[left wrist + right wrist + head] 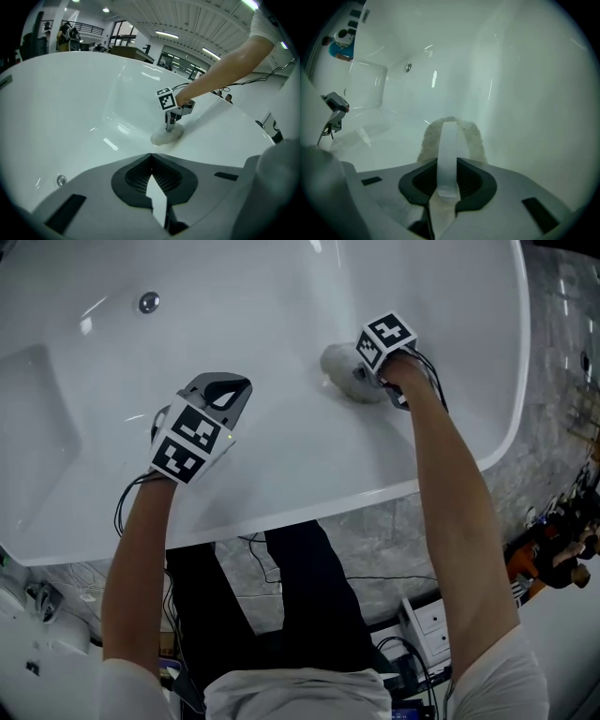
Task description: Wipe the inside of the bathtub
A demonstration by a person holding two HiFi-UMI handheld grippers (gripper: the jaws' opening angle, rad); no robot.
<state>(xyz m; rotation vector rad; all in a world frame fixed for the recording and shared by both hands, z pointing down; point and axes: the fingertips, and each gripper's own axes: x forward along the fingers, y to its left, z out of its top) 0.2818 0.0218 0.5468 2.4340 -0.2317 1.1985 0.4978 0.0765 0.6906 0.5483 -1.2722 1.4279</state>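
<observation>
**Item 1, bathtub**. White, glossy, with a curved inner wall. A round metal fitting sat on the far wall, and a recessed step showed at the left end. I stood outside the near rim and reached in with both arms.

**Item 2, cloth**. A pale, fluffy pad, lying flat against the inside of the tub on the right-hand slope. From my left gripper view the cloth showed as a flattened mound, low on the wall. From my right gripper view the cloth filled the space just ahead of the jaws, with its nap touching the enamel.

**Item 3, right gripper**. The jaws were pinched on the cloth, with a fold of it drawn back between them. The gripper was tilted down into the tub, with its marker cube uppermost.

**Item 4, left gripper**. The jaws were pressed together with nothing between them. It hung above the tub floor, well apart from the cloth, and did no work.

**Handling note, my judgement.**
- The cloth looked light, soft and easily squashed, so it should mould to the curve under modest pressure.
- The enamel looked hard and slick, so the cloth should glide rather than drag.
- The best hold is a gathered fold near the cloth's middle, as taken here. A grip at the edge would let the rest flap or fold under.
- The main risk is the fold creeping out of the jaws during a long stroke.
</observation>
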